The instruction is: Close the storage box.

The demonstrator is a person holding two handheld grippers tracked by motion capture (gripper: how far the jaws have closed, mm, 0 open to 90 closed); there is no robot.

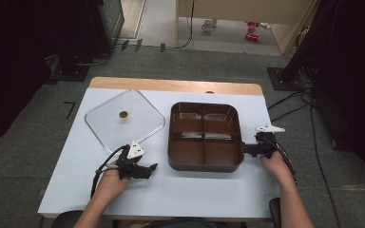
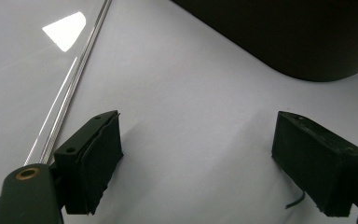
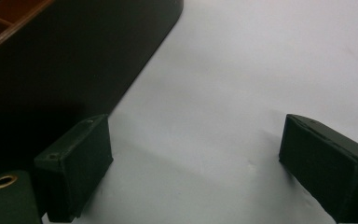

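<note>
A dark brown box (image 1: 205, 135) with several compartments sits on the white table (image 1: 76, 161), right of centre. A clear square lid (image 1: 123, 118) with a small brown knob (image 1: 122, 114) lies flat to its left. My left gripper (image 1: 152, 167) rests low on the table near the lid's front corner, pointing right toward the box, jaws open and empty. In the left gripper view my left gripper (image 2: 196, 158) has the lid's edge (image 2: 70, 88) at its left and the box (image 2: 298, 42) ahead. My right gripper (image 1: 244, 148) stands open against the box's right side; my right gripper (image 3: 196, 163) shows the box wall (image 3: 74, 65) at its left.
The table's wooden back edge (image 1: 176, 85) runs behind the lid and box. Beyond it lie grey carpet, cables (image 1: 290, 102) and dark equipment stands. Bare white tabletop stretches along the front edge (image 1: 171, 199) between my forearms.
</note>
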